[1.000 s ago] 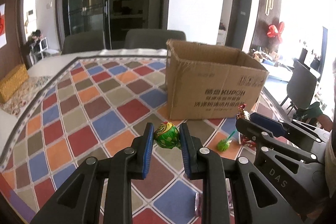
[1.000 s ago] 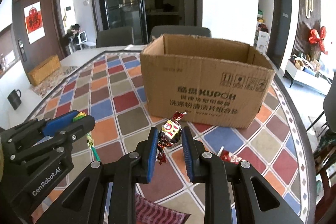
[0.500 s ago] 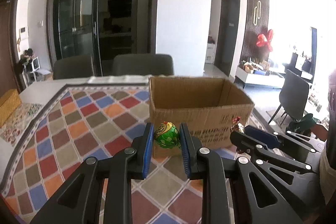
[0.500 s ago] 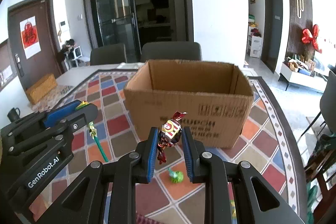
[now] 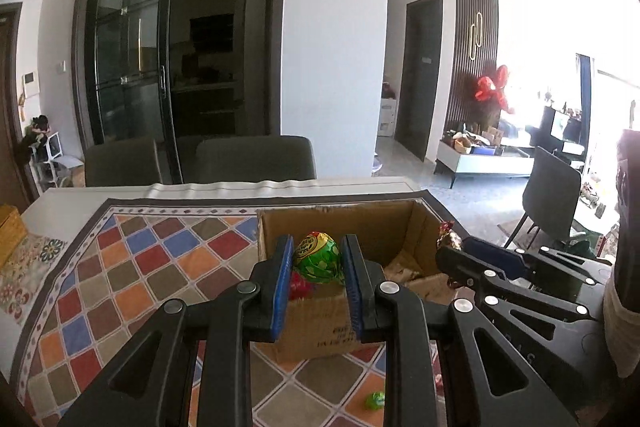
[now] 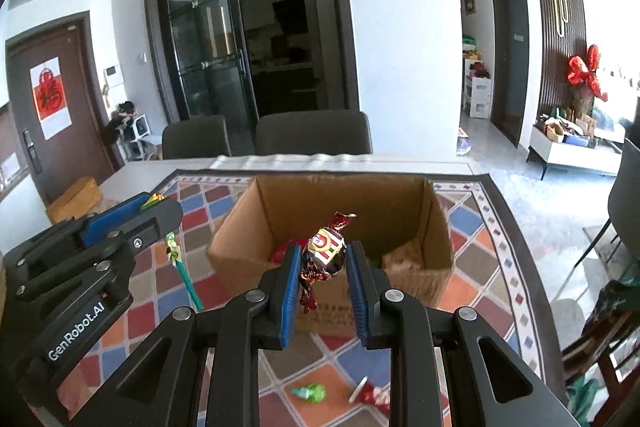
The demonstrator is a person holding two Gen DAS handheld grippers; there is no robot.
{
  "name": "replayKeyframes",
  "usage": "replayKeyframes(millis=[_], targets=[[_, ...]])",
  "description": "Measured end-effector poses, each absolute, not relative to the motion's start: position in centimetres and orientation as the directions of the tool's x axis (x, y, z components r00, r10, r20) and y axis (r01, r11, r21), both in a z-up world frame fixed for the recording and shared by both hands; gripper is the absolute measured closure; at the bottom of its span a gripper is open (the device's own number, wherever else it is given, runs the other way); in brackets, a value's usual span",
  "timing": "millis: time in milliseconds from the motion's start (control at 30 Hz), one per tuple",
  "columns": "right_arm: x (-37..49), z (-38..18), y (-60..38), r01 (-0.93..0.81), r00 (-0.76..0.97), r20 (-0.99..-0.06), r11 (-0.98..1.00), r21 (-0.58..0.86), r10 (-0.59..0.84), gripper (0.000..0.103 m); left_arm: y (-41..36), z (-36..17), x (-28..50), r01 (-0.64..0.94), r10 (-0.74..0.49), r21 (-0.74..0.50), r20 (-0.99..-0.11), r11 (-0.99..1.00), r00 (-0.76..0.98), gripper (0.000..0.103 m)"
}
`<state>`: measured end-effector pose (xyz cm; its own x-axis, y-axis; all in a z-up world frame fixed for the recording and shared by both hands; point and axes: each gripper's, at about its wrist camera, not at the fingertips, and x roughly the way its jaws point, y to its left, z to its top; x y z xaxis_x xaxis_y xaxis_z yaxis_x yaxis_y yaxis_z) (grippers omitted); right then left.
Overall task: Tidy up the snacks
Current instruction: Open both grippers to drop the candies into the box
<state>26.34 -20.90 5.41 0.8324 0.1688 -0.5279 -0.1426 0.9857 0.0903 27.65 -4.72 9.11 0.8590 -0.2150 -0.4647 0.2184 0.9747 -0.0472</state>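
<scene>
My left gripper is shut on a green foil lollipop and holds it above the near edge of the open cardboard box. Its stick hangs below in the right wrist view. My right gripper is shut on a dark red and gold wrapped candy, also raised over the near wall of the box. The box holds a red packet and a tan packet. Each gripper shows in the other's view: the right one, the left one.
The box stands on a table with a colourful diamond-patterned cloth. A small green wrapped candy and a red wrapped candy lie on the cloth below the grippers. Two grey chairs stand behind the table.
Both grippers have risen and moved forward with their candies, from in front of the box to over its near edge. The inside of the box now shows.
</scene>
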Motion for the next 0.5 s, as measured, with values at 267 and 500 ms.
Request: replayKeyframes(millis=[267,500], targets=[[29.6,6.2,-21.5,-0.133,0.827,-0.542,0.989,0.066,0.148,0.079,-5.4,9.0,31.8,0.237,-0.236,-0.066,-0.522,0.969,0.819,0.078],[32.8,5.1,-22.1,-0.121,0.791,-0.599,0.991,0.052,0.128,0.079,-6.3,7.6,35.3,0.238,-0.217,-0.04,-0.575,0.97,0.789,0.078]])
